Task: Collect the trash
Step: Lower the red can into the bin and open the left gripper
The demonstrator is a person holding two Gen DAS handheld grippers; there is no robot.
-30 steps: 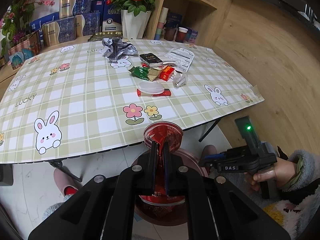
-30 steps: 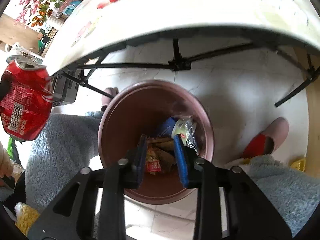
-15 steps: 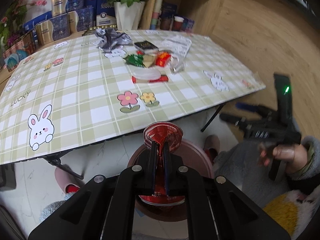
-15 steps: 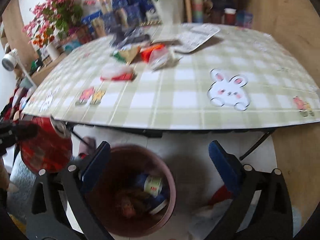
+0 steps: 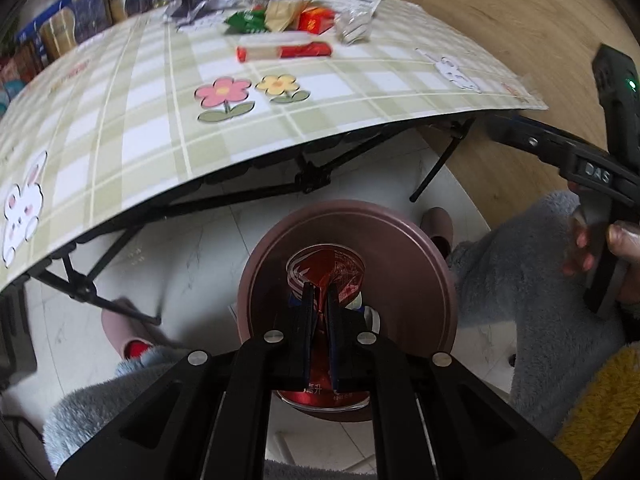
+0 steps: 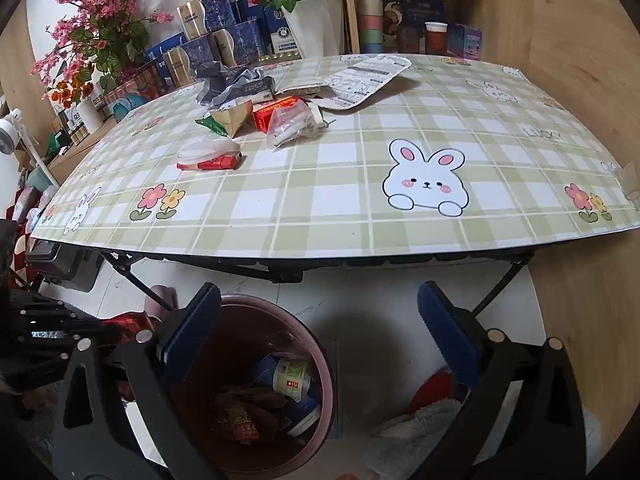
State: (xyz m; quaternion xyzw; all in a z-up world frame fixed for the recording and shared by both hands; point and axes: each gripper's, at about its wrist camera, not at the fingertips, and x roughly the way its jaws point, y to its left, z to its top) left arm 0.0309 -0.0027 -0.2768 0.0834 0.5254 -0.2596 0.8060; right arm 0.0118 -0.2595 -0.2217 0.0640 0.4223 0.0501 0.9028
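Pinching a crushed red aluminium drink can (image 5: 325, 276) between nearly closed pads, your left tongs (image 5: 319, 300) sit at lower centre of the left wrist view, directly above the round brown plastic trash bin (image 5: 416, 264) on the pale tiled floor; the can covers most of the bin's mouth from this angle. Your right tongs (image 6: 318, 338) are spread wide with nothing between the blue-padded fingers (image 6: 448, 336), and they show at the right edge of the left view too, gripped in your hand (image 5: 600, 248). In the right wrist view the bin (image 6: 320, 360) lies at lower left, its left side behind the left finger, and it already holds a white paper cup with a green and red label (image 6: 291, 374) and some red and brown wrappers (image 6: 240, 416). Across the upper half of that frame runs the counter with its green plaid cloth printed with bunnies and flowers (image 6: 360, 184). Remaining trash sits in a cluster at upper left of the cloth: a flat red packet under a clear plastic lid (image 6: 210, 156), a crumpled clear plastic bag (image 6: 290, 122), a small red carton (image 6: 272, 112), a green and tan snack wrapper (image 6: 226, 118), a crumpled grey foil bag (image 6: 230, 82) and a printed white paper sheet (image 6: 366, 76).
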